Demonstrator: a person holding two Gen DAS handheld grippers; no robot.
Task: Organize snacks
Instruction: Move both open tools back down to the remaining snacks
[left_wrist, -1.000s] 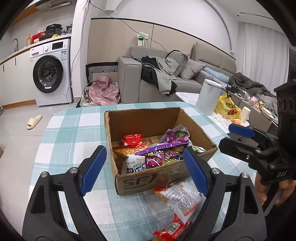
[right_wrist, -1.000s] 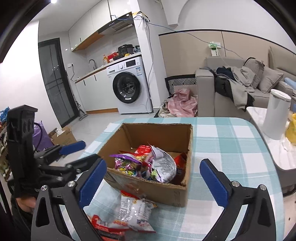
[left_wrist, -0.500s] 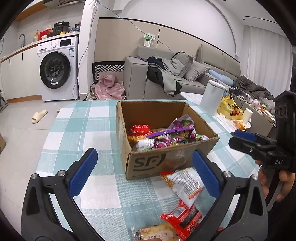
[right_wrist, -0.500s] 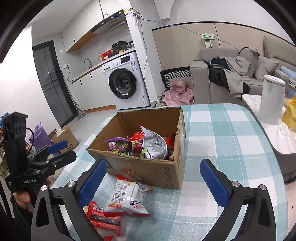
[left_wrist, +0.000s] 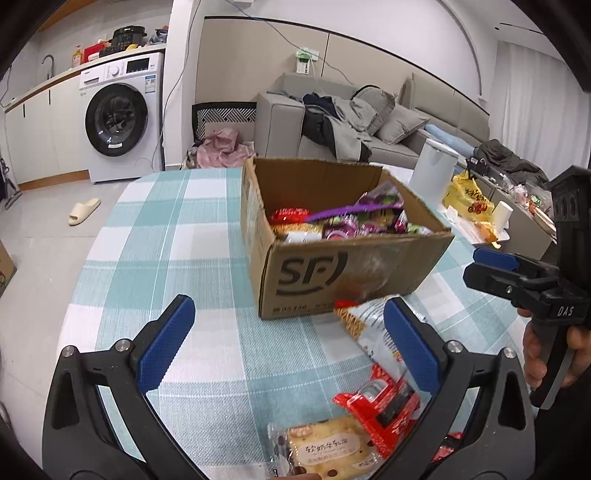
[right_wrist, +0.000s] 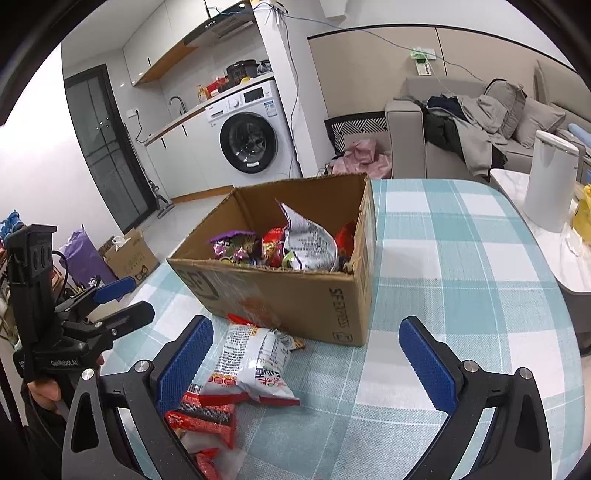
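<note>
Left gripper: the left gripper (left_wrist: 288, 343) has just been opening and now stands wide, blue pads spread with nothing between them – only the teal-and-white checked cloth of the surface (left_wrist: 166, 236) shows in the gap.
Right gripper: the right gripper (right_wrist: 306, 363) also stands wide and empty; its pads press on nothing.
Change of view: compared with a second ago, both grippers sit lower and further back from the brown cardboard box (left_wrist: 332, 273), so the loose packets in front of it have come into sight.
Box: ahead of both grippers, open at the top and already part-filled with bright wrappers.
White-and-silver snack bag (right_wrist: 255, 363): lies on the surface just before the box's near wall, close inside the right gripper's left pad and beside the left gripper's right pad.
Red foil packets (right_wrist: 207, 415): nearer than the white bag, partly under the right gripper's left finger.
Clear-wrapped pale biscuit pack (left_wrist: 325, 448): lowest in the left view, almost beneath the left gripper.
Meaning for the task: the drop with open jaws looks like the approach to a fresh pick – these loose packets are still outside the box.
Likely step: choosing one packet, probably the white bag or a red one, though which cannot be told.
</note>
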